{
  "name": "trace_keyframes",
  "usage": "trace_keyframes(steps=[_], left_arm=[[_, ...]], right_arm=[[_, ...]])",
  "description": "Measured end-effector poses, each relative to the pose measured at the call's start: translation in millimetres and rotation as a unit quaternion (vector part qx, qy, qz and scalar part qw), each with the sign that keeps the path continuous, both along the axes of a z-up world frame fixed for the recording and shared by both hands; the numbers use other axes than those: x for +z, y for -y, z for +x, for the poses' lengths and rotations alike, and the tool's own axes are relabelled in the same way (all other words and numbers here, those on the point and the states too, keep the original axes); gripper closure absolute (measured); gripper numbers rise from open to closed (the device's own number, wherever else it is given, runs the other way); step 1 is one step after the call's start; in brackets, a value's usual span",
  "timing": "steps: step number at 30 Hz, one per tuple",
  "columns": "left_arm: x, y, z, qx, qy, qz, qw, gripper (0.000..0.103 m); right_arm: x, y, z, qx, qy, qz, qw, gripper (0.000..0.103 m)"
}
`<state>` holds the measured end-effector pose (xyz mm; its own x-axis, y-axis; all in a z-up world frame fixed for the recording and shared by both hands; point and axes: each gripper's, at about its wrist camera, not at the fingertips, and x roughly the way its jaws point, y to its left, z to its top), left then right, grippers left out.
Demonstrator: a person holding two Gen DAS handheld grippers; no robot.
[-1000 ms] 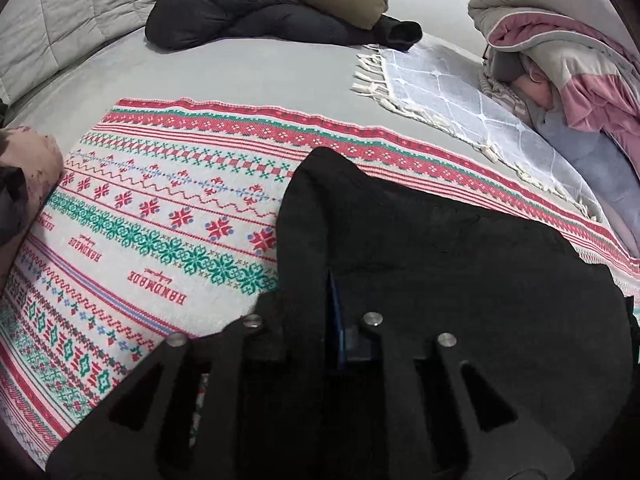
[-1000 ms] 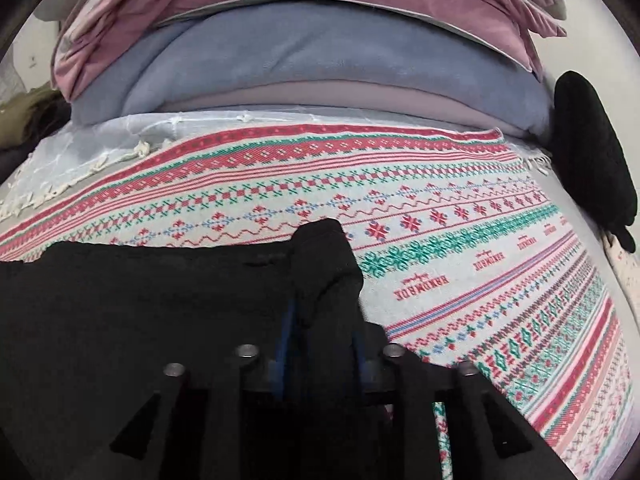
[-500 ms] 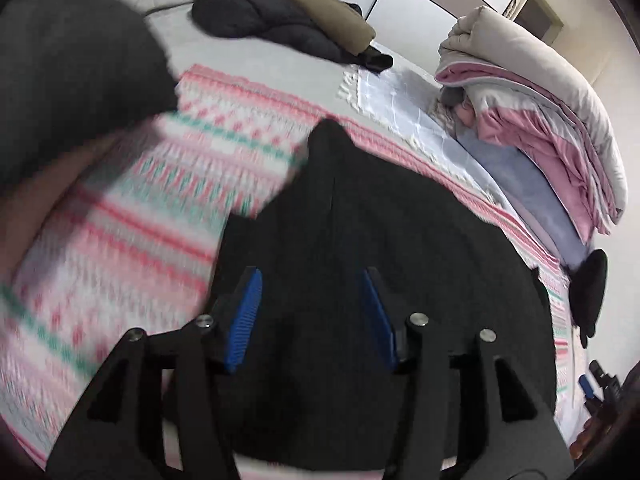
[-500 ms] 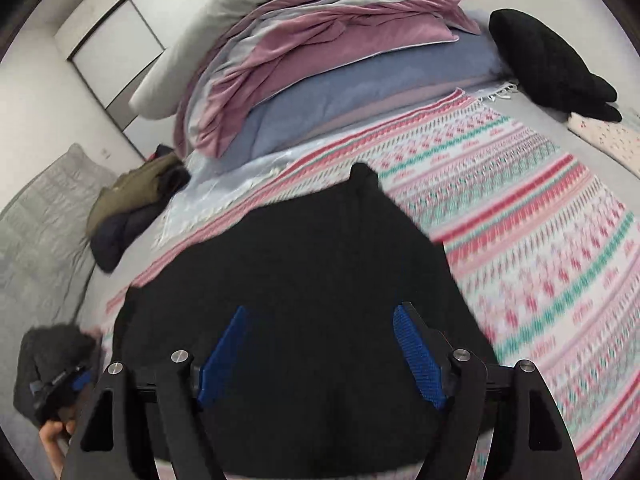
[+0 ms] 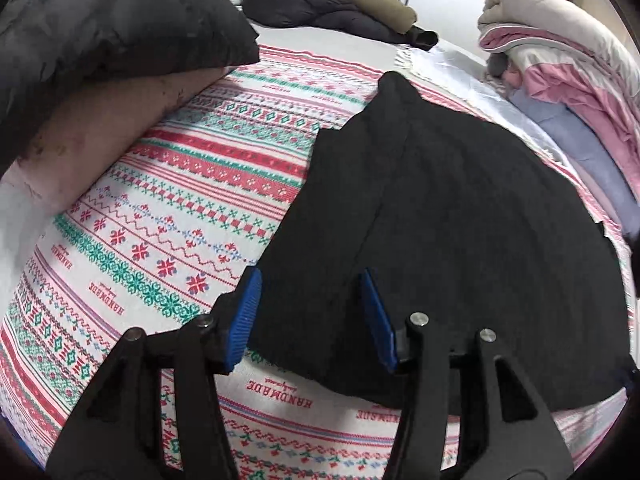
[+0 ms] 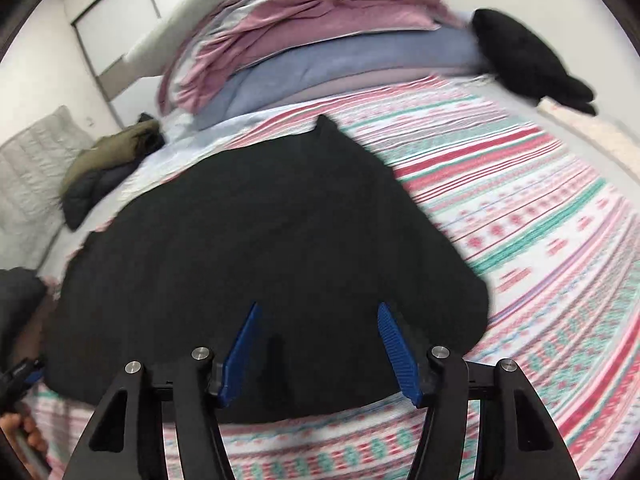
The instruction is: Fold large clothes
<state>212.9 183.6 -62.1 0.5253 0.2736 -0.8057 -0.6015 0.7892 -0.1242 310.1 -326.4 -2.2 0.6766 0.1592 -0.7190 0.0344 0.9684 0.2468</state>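
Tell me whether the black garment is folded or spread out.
Folded, at least once. The black garment lies flat on the patterned blanket with one layer's straight edge lying over another. Both grippers are open and off it.

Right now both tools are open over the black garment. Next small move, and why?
Probably lower the left tool onto the near hem of the black garment and pinch it. The garment lies flat on the patterned blanket, held by neither tool; the right tool hangs open over it too, so a fresh grip likely comes first.
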Motion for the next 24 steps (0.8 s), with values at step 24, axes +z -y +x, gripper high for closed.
trace_keyframes(steps=[24], left_arm=[[-6.7,-4.3,-2.3,0.003,-0.023,-0.008,0.9997,0.051]], right_arm=[[-19.9,48.6,-18.7,-0.033,-0.010,0.077,0.996,0.044]])
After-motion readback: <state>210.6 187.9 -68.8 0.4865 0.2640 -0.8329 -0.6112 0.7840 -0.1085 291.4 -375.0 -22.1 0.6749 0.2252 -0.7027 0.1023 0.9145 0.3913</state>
